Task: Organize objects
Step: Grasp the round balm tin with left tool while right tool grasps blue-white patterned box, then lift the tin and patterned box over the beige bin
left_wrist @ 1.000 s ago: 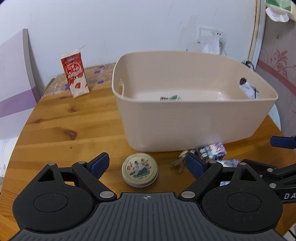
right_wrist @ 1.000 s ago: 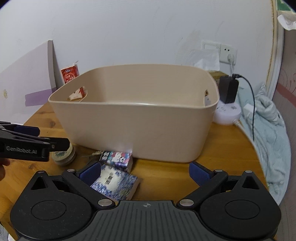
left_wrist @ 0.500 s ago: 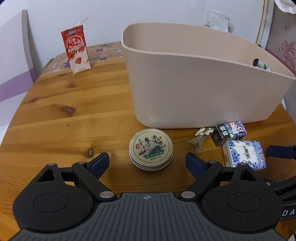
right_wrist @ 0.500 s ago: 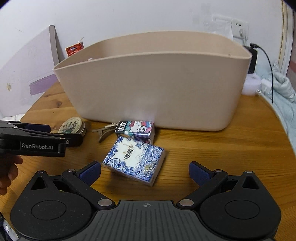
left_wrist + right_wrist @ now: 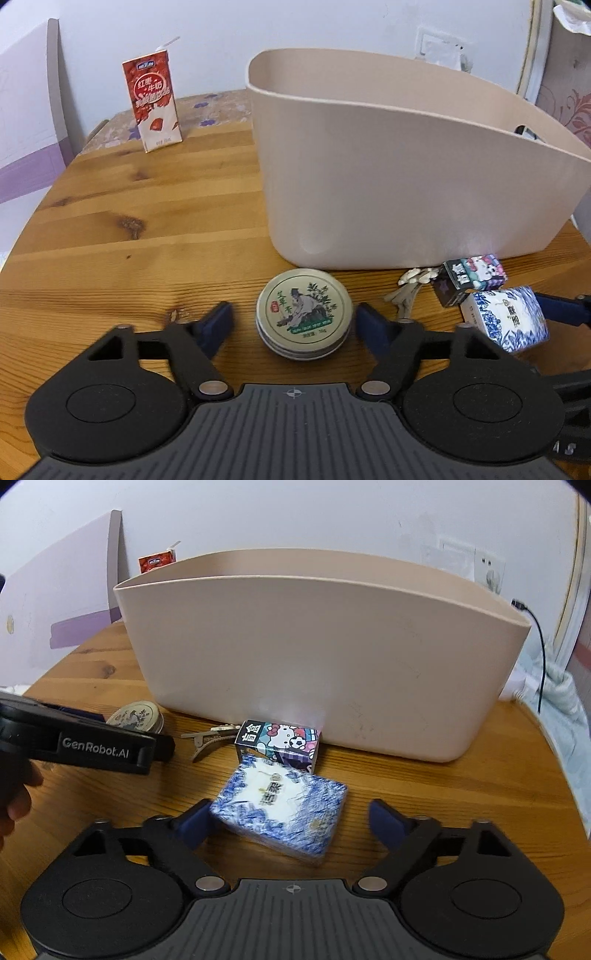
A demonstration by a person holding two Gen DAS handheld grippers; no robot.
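A round tin (image 5: 303,313) with a green print lies on the wooden table between the open jaws of my left gripper (image 5: 293,323). A blue-and-white tissue pack (image 5: 280,812) lies between the open jaws of my right gripper (image 5: 291,821), the left pad touching or nearly touching it. A small Hello Kitty box (image 5: 279,744) and a hair clip (image 5: 210,738) lie just behind, against the beige tub (image 5: 317,657). The tub's inside is hidden. The tin also shows in the right wrist view (image 5: 136,716).
A red milk carton (image 5: 153,101) stands at the table's far left edge. The wooden table (image 5: 129,229) is round. A purple-striped board (image 5: 66,620) leans at the left. A cable and cloth (image 5: 554,686) lie to the right of the tub.
Both grippers have dropped lower and moved in. The tin now sits between the left jaws and the tissue pack between the right jaws. Both stay open.
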